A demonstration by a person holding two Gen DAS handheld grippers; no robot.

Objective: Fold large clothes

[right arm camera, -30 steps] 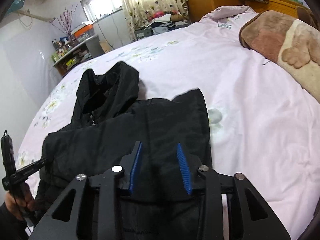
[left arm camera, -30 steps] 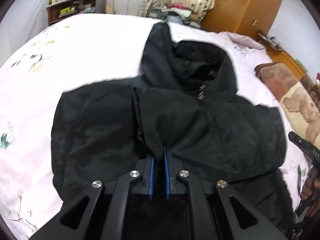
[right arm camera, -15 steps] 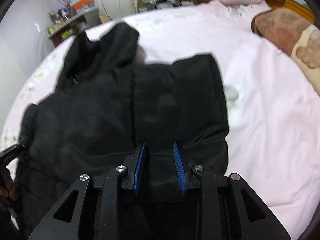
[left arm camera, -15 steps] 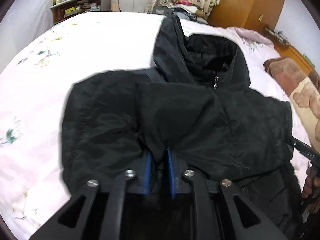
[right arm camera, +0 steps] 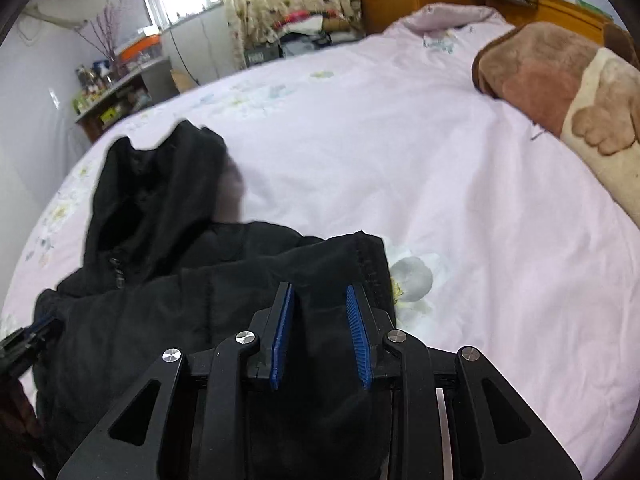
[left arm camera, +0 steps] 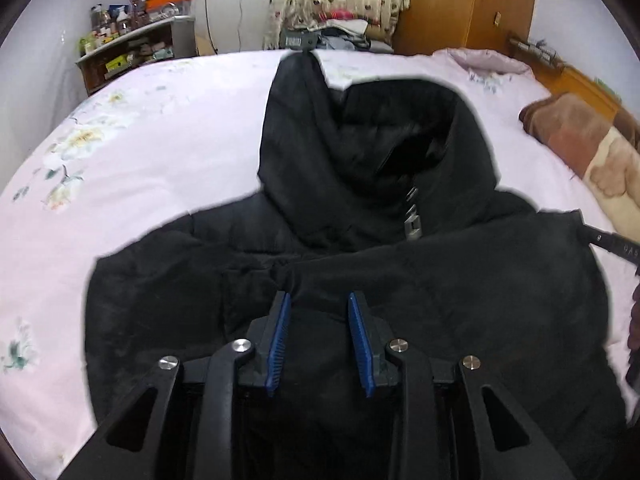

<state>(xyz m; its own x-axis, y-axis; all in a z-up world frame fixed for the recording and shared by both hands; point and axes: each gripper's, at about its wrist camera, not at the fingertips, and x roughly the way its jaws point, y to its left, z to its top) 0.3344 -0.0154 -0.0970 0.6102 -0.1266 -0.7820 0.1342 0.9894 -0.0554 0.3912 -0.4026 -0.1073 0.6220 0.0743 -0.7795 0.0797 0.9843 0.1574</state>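
A pink floral bed (left arm camera: 168,140) is carrying the whole scene, with a brown plush blanket (right arm camera: 560,80) lying at its far right. Across the near part of the bed a black hooded jacket (left arm camera: 360,184) is lying zipped, hood pointing far and both sleeves folded in over the chest. It is looking soft, puffy and bulky, probably light but slippery and springy, so folds are likely to be creeping open; the hem or the side edges look like the best places to take hold. The left hand-held gripper (left arm camera: 318,340) is opening, fabric lying between its blue pads unpinched. The right hand-held gripper (right arm camera: 320,332) is standing spread over the sleeve edge. No brand is readable; the zipper pull (left arm camera: 412,216) shows nothing legible.
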